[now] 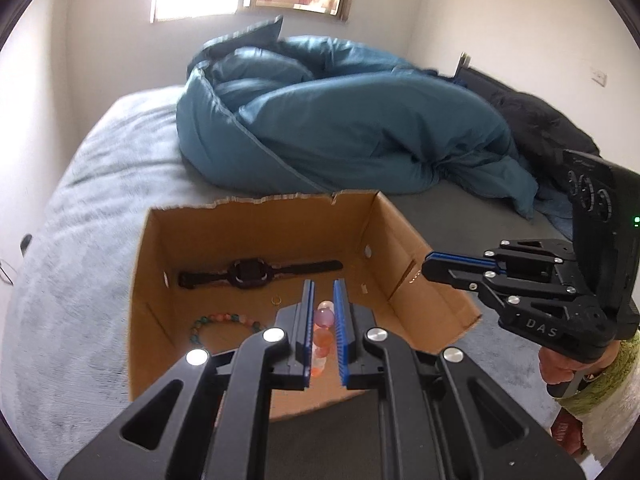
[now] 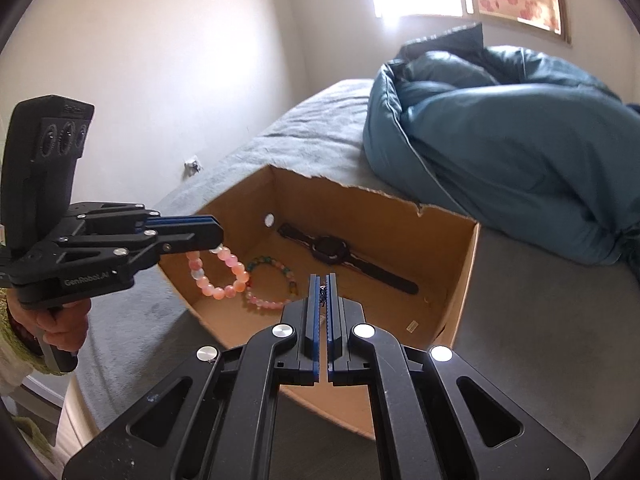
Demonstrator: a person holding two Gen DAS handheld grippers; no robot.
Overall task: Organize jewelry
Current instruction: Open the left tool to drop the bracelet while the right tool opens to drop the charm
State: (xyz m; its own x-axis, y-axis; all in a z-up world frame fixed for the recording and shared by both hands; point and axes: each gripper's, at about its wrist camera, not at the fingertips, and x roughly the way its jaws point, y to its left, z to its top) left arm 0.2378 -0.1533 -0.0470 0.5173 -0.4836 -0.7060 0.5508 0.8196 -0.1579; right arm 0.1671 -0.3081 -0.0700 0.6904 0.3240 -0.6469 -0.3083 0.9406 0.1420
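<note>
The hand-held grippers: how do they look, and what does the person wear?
Both the left hand-held gripper and the right hand-held gripper are black, with blue ribbed pads, silver pivot bolts and white lettering on the side. A fuzzy green and cream sleeve covers the person's wrist.

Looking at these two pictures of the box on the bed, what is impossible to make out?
- Right wrist view: what the right hand-held gripper pinches; tiny, between its fingers.
- Left wrist view: the pink bracelet; the left hand-held gripper hides most.
- Left wrist view: a gold speck in the box; too small.
</note>
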